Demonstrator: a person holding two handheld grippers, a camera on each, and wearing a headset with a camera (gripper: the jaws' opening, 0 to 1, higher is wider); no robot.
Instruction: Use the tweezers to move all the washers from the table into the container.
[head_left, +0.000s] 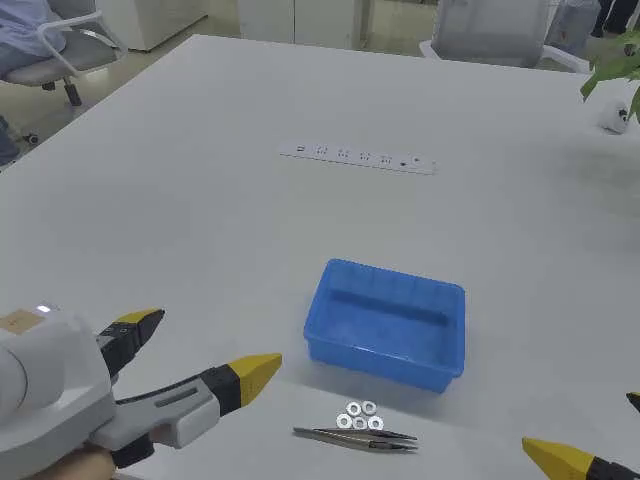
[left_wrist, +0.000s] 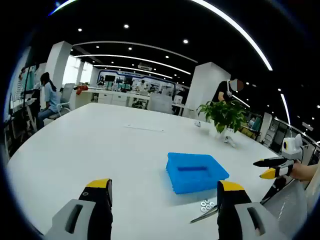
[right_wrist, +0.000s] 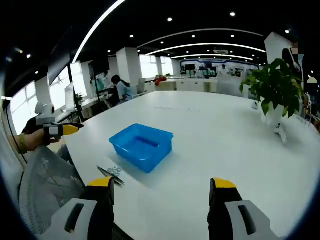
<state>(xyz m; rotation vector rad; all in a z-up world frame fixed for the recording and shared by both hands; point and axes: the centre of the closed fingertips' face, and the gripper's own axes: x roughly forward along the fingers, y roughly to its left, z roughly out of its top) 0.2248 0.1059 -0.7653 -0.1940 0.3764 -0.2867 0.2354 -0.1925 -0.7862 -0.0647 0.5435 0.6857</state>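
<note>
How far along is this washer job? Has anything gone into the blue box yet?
Nothing is done yet: the blue container looks empty. Nothing is in hand: the left tongs and right tongs are open and hold nothing. The tweezers lie on the table beside the clustered washers. All is left: pick up the tweezers, move every washer.

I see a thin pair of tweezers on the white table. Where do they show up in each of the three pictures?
Head view: tweezers at bottom centre, just nearer than the washers.
Left gripper view: tweezers at lower right, beside the washers.
Right gripper view: tweezers at lower left.
Shared landmark: the blue container, just beyond them in every view.
</note>
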